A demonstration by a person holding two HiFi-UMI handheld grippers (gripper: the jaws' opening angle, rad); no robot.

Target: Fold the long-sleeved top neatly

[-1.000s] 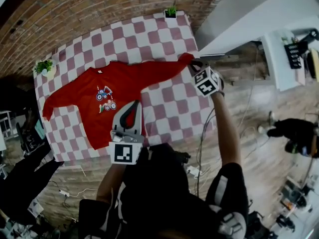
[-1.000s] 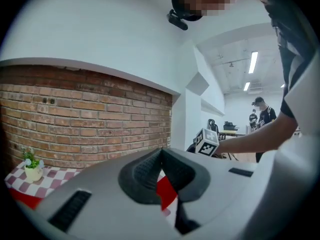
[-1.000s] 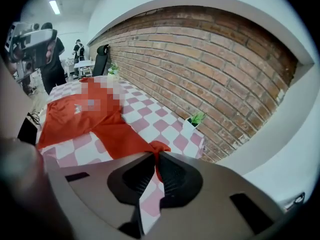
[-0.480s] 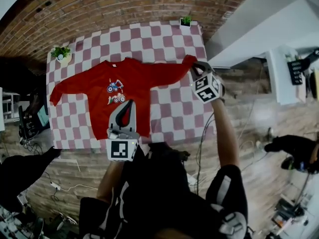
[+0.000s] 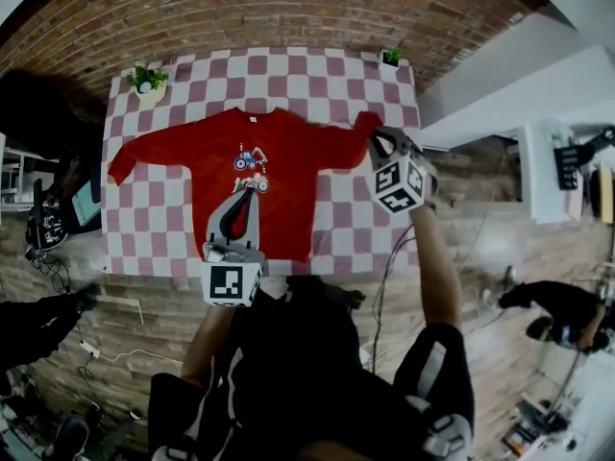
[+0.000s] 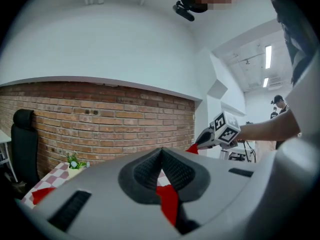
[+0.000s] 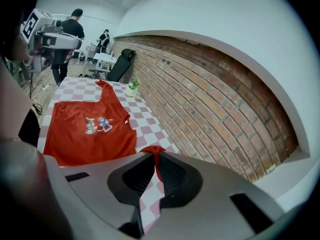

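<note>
**Red top pinched in both claws, sleeve fold up next**

Red long-sleeved top (image 5: pixel 288 176) lies face up on the checked table (image 5: pixel 327 75). Landmark is the chest print (image 5: pixel 252 159).

Left claw (image 5: pixel 250 192) sits just on our side of the print, over the body, pointing away from us and nearly level. Its jaws are fully closed. The left gripper view shows red cloth nipped low between the pads (image 6: pixel 176 171). We can't tell which part of the body it is; we'd guess the hem.

Right claw (image 5: pixel 373 137) is well to the right of the print, tilted down. Its jaws are all but closed, with a thin red ridge of sleeve cuff clamped between them. That end of the sleeve is lifted off the table.

Key relation: the top's long axis runs sleeve to sleeve, left-right across the table and through the print. The body runs from the print toward us. The held cuff is at the right end of that axis, so the body lies straight to the left of the right claw. We judge the next move carries that cuff left along the axis toward the print. The right hand is already on it.

The other sleeve lies flat, well left of the print, with nothing touching it. The left claw is nearer to it.

Risk: a pull on the cuff could drag the whole body.
</note>
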